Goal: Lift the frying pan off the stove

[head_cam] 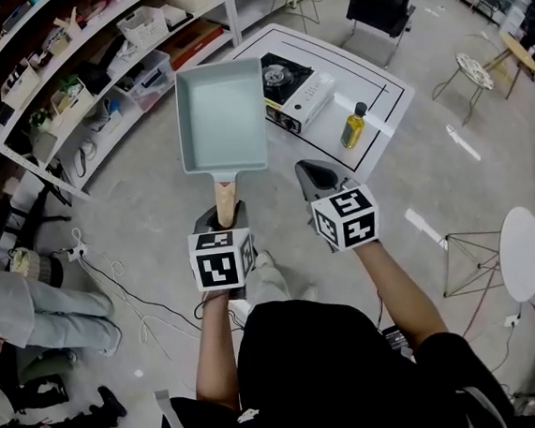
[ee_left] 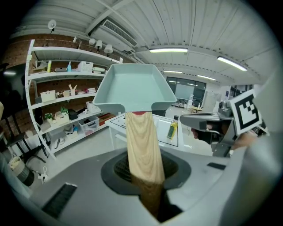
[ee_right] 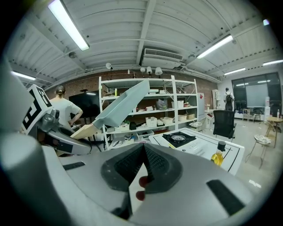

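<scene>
**Pan up, held by the left gripper**

Left gripper (head_cam: 229, 212) is clamped on the pan's wooden handle (head_cam: 225, 192), jaws narrowed onto it. Pan (head_cam: 222, 114) is in the air, open side up, clear of the stove (head_cam: 288, 82), which sits on the desk (head_cam: 383, 94). Right gripper (head_cam: 309, 169) has its jaws pressed together on nothing, just beside the left. Both forearms reach forward, and both grippers point ahead and slightly down.
</scene>
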Available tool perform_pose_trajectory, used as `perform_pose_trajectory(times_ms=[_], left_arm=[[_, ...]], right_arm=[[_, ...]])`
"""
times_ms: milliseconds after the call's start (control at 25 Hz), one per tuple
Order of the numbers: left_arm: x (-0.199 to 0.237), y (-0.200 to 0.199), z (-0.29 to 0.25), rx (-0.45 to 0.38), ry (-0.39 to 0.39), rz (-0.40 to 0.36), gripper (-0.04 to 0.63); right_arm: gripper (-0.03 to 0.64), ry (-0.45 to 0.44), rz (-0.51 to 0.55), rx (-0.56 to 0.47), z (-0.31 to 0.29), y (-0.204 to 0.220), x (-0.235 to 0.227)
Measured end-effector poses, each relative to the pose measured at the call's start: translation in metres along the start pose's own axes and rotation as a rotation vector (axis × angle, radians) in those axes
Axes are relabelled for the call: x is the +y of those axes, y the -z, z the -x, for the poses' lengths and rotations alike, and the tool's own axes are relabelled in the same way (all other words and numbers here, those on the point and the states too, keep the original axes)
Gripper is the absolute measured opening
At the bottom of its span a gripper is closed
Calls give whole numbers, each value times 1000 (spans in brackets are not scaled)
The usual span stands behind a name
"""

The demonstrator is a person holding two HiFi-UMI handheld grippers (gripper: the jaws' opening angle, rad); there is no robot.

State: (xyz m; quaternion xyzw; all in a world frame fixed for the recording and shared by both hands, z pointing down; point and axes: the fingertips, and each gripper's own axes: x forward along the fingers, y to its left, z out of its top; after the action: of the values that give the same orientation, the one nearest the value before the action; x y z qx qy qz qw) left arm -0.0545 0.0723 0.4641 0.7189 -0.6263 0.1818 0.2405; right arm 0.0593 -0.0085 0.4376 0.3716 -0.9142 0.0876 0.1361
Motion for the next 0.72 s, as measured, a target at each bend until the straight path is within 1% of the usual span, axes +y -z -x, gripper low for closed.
perform_pose_trajectory(times_ms=[440,720], left_arm=[[4,10,11,3,-16,0,74],[8,7,7,-1,-29,-2,74]], right_arm=[[2,-15,-1,3,2,5,12],[2,-30,-5,10,-5,3,13]])
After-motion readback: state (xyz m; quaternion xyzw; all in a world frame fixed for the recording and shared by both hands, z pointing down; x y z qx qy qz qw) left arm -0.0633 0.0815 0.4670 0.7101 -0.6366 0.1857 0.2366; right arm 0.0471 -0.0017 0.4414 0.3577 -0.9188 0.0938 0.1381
